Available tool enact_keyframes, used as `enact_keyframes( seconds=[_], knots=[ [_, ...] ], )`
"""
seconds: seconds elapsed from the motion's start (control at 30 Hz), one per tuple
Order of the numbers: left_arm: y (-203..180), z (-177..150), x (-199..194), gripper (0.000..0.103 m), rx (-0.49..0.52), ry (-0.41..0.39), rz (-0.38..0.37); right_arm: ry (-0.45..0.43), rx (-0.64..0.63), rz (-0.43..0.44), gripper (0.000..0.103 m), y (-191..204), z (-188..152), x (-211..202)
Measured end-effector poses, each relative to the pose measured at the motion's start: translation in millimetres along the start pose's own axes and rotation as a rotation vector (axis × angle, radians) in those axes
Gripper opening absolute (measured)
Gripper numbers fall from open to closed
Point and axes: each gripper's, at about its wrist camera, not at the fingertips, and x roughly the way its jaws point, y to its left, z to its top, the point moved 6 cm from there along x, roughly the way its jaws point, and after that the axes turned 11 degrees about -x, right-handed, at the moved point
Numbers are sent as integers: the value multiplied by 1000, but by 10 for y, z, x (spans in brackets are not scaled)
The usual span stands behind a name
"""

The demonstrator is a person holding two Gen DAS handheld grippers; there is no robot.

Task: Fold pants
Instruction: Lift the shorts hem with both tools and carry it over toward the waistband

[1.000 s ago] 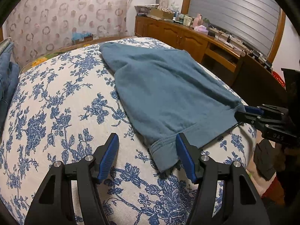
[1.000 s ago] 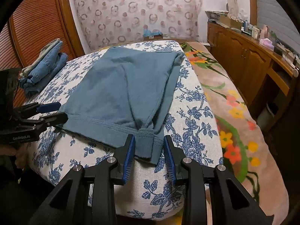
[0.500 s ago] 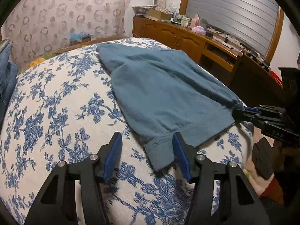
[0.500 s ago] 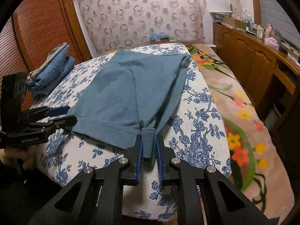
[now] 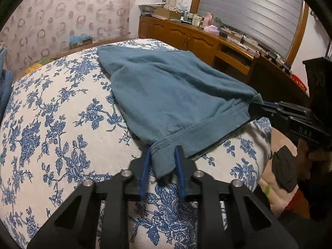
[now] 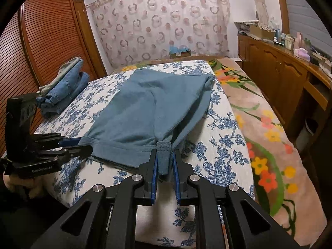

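Note:
The teal pants (image 5: 166,95) lie on a bed with a blue-flowered white cover (image 5: 58,124); they also show in the right wrist view (image 6: 145,108). My left gripper (image 5: 162,155) is shut on the near left corner of the pants' near hem. My right gripper (image 6: 164,155) is shut on the near right corner. Both corners are lifted a little off the cover, and the hem hangs taut between them. Each gripper shows in the other's view, the right one (image 5: 261,108) and the left one (image 6: 81,145).
A stack of folded jeans (image 6: 62,91) sits at the bed's far left. A flowered blanket (image 6: 265,137) covers the bed's right side. A wooden sideboard (image 6: 286,72) with clutter runs along the right wall. A slatted wooden wardrobe (image 6: 47,41) stands at the left.
My left gripper went from open to shut on the hem corner. My right gripper closed on the other corner. Both corners have risen off the cover.

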Motion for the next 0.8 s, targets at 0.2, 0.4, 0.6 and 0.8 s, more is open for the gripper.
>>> enact_keyframes(
  seconds=[0.2, 0.4, 0.6, 0.8],
  knots=[
    [-66, 213, -304, 10, -21, -63, -50, -54, -30, 14, 13, 70, 206, -130],
    [-180, 631, -1008, 10, 13, -218, -72, -161, -67, 42, 13, 210, 620, -446],
    [-182, 1028, -1666, 10, 34, -342, -60, -297, -85, 102, 13, 334, 1133, -887],
    [-70, 1367, -2101, 10, 60, -448, -5, -378, -124, 148, 13, 423, 1649, -1111]
  ],
)
